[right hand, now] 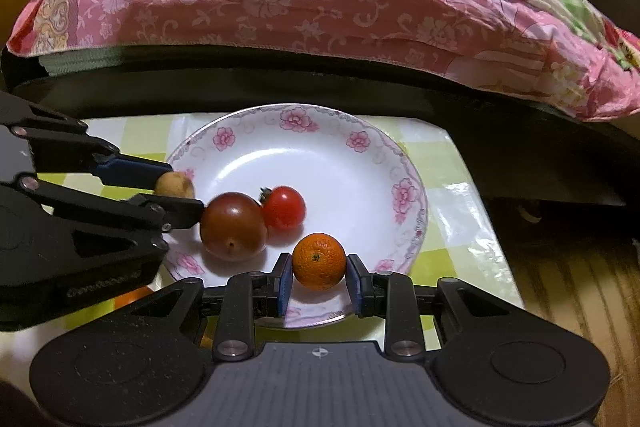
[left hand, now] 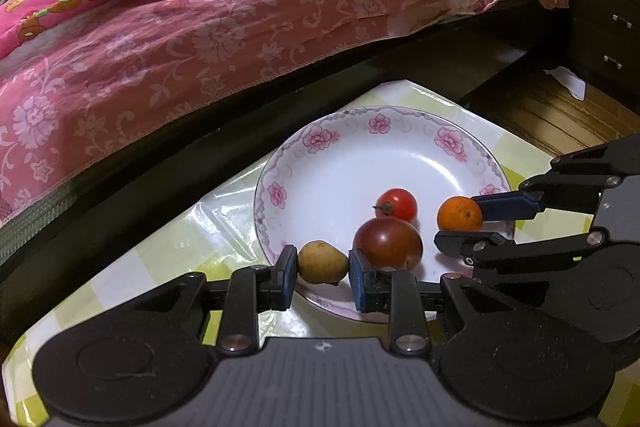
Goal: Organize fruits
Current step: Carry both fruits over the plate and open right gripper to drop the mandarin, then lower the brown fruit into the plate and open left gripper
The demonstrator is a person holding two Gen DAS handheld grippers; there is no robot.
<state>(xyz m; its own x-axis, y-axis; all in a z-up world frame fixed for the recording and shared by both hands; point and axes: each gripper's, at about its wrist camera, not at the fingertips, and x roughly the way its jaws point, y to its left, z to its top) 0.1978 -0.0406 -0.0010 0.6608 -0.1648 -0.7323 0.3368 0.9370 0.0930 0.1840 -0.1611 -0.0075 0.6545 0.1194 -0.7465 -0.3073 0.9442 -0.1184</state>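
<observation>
Two tomatoes [left hand: 390, 227] already sit in the plate [left hand: 400, 131]; left gripper [left hand: 322, 269] fingers clamp a small tan fruit [left hand: 322, 262] at the rim, right gripper [right hand: 319, 279] fingers clamp the orange [right hand: 319, 261] over it — both unreleased, likely near done.

Two wrist fisheyes, both held low and close over the plate [left hand: 320, 147], aimed toward the bed [left hand: 200, 7].

Left wrist view is taken from the plate's near-left rim, angled right, with the right gripper [left hand: 460, 223] seen entering from the right edge. Right wrist view is taken from the near-right rim, with the left gripper [right hand: 176, 193] seen at left. Plate, fruit, checked tablecloth [right hand: 448, 187] and bed edge are shared by both.
</observation>
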